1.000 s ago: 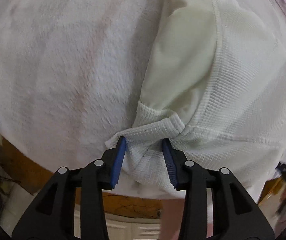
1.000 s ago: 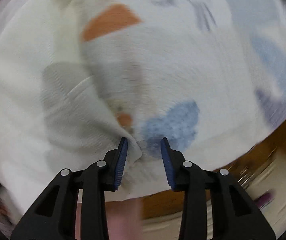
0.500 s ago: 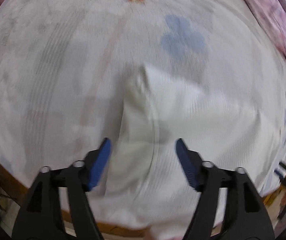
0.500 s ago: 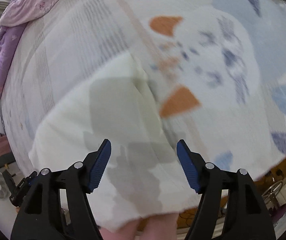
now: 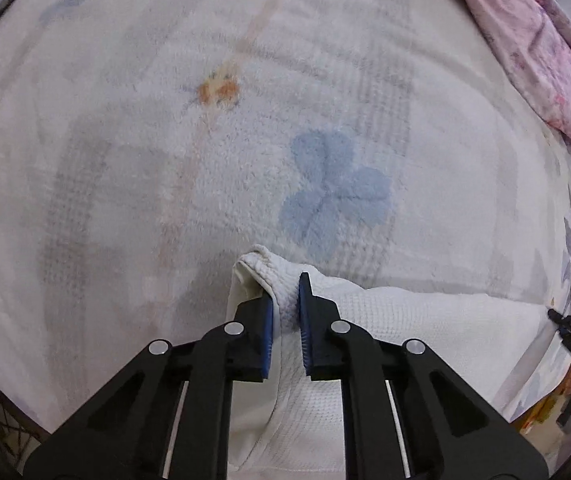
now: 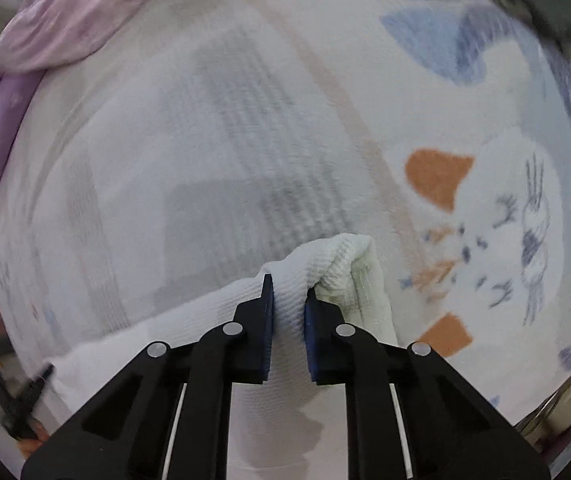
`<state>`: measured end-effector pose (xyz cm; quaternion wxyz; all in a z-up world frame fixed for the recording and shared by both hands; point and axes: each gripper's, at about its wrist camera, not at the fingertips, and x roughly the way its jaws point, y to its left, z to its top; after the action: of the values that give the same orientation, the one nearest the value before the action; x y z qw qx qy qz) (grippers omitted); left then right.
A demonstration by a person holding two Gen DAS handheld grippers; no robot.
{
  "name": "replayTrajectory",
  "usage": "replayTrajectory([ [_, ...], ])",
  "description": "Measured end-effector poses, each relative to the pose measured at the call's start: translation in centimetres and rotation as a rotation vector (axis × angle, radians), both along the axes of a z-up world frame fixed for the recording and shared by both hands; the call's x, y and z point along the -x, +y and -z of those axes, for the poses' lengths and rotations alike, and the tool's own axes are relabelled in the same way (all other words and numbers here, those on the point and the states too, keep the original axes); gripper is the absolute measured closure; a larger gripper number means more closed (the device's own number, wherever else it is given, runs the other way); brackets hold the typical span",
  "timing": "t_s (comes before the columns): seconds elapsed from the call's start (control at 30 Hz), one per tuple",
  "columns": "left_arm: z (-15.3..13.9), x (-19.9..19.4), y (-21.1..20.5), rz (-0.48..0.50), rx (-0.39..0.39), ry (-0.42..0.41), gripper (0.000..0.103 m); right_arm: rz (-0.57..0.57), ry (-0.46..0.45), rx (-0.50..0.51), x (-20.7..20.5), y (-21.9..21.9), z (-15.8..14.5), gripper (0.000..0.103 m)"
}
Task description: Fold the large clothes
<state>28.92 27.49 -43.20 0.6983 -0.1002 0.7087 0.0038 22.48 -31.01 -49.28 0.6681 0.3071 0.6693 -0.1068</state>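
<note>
Your left claw is clamped on a bunched corner of the white waffle-knit garment, and its jaws just finished closing with the fabric pinched between the blue pads. Same deal on the other side: your right claw has just closed on the opposite corner, pads pressing into the knit. The garment lies at the near edge of the bed, on the fuzzy patterned blanket. In the left wrist view its folded top edge runs off to the right from your grip, and in the right wrist view it runs off to the left.

Ahead of both claws the blanket is open and flat, with the blue flower print just past the left corner. The crowded bits are at the fringes: a pink floral quilt along the far right side of the left view, and a dark, blurry thing at the top right corner of the right view that you can't make out.
</note>
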Motion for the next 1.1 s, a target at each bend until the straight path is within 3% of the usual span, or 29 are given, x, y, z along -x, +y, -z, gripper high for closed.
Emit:
replayTrajectory([
  [0.07,1.4,0.2,-0.8,-0.011,0.002,0.017,0.089,0.004,0.024,-0.016,-0.1,-0.5,0.8,0.088],
  [0.13,0.7,0.9,-0.2,-0.011,0.007,0.039,0.084,0.043,0.037,-0.045,0.5,-0.9,0.1,0.079],
  [0.17,-0.3,1.5,-0.1,0.003,-0.008,0.041,0.073,0.046,0.036,-0.061,1.4,-1.1,-0.7,0.064],
  [0.2,-1.1,2.3,-0.1,0.021,-0.032,0.035,0.052,0.043,0.027,-0.059,2.9,-1.8,-1.6,0.045],
  [0.23,-2.2,3.4,0.1,0.049,-0.073,0.026,0.039,0.035,0.013,-0.042,4.3,-2.0,-2.5,0.039],
  [0.3,-3.3,5.9,1.0,0.072,-0.121,0.049,0.038,0.018,0.046,-0.001,7.1,-2.3,-3.3,0.033],
  [0.37,-3.4,8.1,1.9,0.056,-0.145,0.099,0.038,0.032,0.124,0.039,11.0,-2.3,-3.4,0.033],
  [0.4,-3.1,9.8,2.3,0.03,-0.132,0.128,0.039,0.031,0.125,0.03,12.7,-2.0,-3.4,0.038],
  [0.43,-2.8,11.1,2.4,0.015,-0.112,0.151,0.043,0.017,0.114,0.008,14.0,-1.6,-3.3,0.047],
  [0.47,-2.2,12.7,2.2,0.011,-0.111,0.178,0.048,0.0,0.109,-0.013,15.0,-1.1,-3.1,0.067],
  [0.5,-1.5,13.8,1.8,0.019,-0.157,0.192,0.055,-0.027,0.141,-0.042,16.5,-0.2,-1.9,0.076],
  [0.53,-0.6,14.8,1.5,0.035,-0.201,0.204,0.055,-0.032,0.173,-0.052,17.3,-0.1,-0.9,0.077],
  [0.6,1.9,16.4,1.3,0.011,-0.191,0.211,0.058,-0.006,0.258,-0.057,19.3,0.4,2.7,0.078],
  [0.67,2.2,16.9,2.2,-0.094,-0.155,0.184,0.059,0.032,0.233,-0.066,20.2,0.0,4.1,0.08],
  [0.77,0.3,17.4,4.1,-0.136,-0.138,0.204,0.066,0.016,0.25,-0.029,20.7,-0.5,2.7,0.08],
  [0.87,-2.4,18.4,4.1,-0.066,-0.177,0.184,0.068,-0.087,0.221,0.015,22.2,-0.5,-0.4,0.078],
  [0.97,-3.8,19.3,1.6,-0.033,-0.16,0.174,0.068,-0.192,0.185,-0.032,22.6,1.7,-2.1,0.078],
  [1.1,-3.8,22.6,-0.8,-0.018,-0.107,0.23,0.068,-0.308,0.247,-0.115,24.7,4.9,-1.1,0.077],
])
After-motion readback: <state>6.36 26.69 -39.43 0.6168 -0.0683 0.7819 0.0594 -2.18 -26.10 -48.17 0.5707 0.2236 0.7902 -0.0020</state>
